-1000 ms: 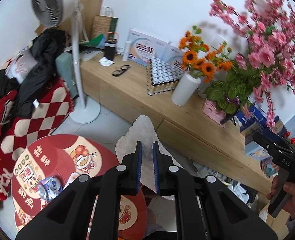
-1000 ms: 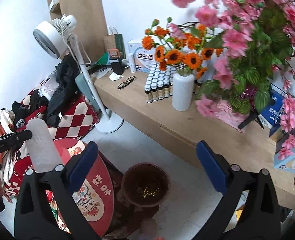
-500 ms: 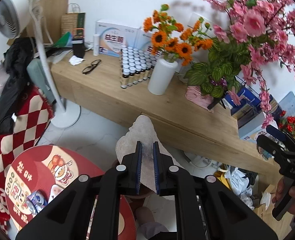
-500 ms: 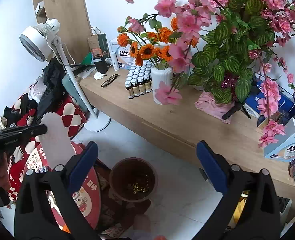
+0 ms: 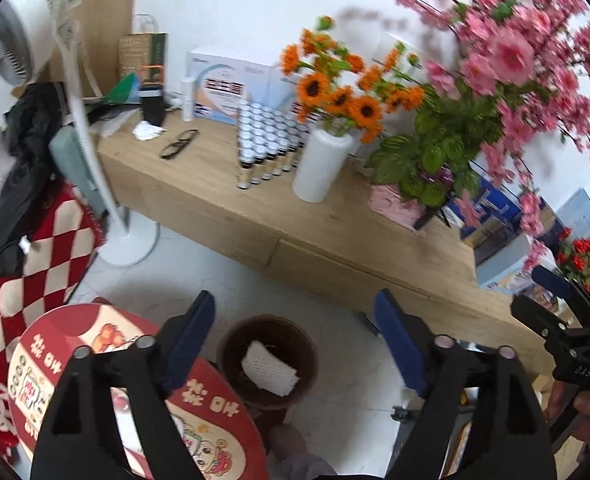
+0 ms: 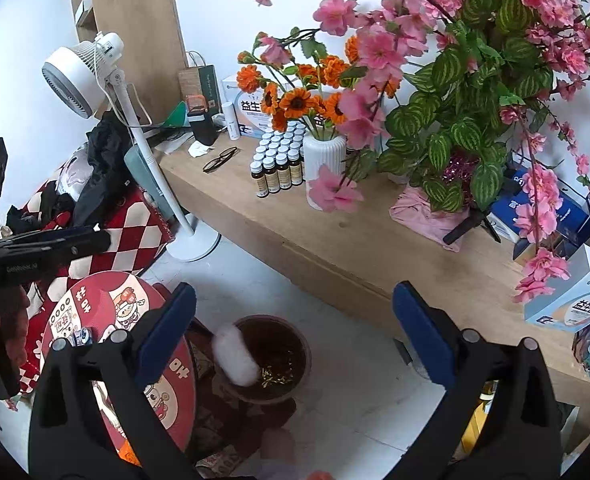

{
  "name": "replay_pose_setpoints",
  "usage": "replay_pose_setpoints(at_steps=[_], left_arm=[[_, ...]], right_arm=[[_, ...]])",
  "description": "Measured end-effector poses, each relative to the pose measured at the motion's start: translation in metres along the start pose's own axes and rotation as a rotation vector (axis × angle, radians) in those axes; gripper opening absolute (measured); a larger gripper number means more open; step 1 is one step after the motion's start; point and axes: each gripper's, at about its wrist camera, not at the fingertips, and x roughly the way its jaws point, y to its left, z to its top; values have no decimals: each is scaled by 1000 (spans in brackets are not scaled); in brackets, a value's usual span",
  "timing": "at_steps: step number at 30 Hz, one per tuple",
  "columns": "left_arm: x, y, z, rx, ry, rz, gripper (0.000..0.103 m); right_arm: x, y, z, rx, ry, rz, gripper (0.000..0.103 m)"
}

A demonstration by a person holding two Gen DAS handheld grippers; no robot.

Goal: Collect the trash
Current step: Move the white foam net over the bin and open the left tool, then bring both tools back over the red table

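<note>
The left hand-held gripper [image 5: 295, 336], its jaws just sprung apart and empty, hangs directly above the bin [image 5: 269, 360] where the white tissue [image 5: 270, 368] has dropped; the right hand-held gripper [image 6: 295, 328] gapes empty nearby.

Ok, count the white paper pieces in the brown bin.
1: a white paper piece sits in the mouth of the brown bin, on the floor beside the round red table. More could be hidden beneath it.

White tissue [image 5: 270, 368] in brown bin [image 5: 231, 354]; red-and-white checked blanket [image 5: 35, 264]; orange flowers [image 5: 343, 92].
</note>
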Motion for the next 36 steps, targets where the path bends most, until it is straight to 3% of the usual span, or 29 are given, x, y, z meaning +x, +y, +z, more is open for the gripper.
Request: replay_pose_setpoints(at_steps=[5,15,25,36], left_arm=[[-23,30,-9,-64,-30,92,94],[-89,103,-48,-213,-79,277,97],[-158,169,-121,-394,-101,411,97],[-207,229,-218,-590,-73,516,97]], right_arm=[[0,15,1,-26,-1,20,97],[0,61,1,-103,9,86,97],[14,135,-13,-233,48,174,97],[42,228,-60,-374,156,263,97]])
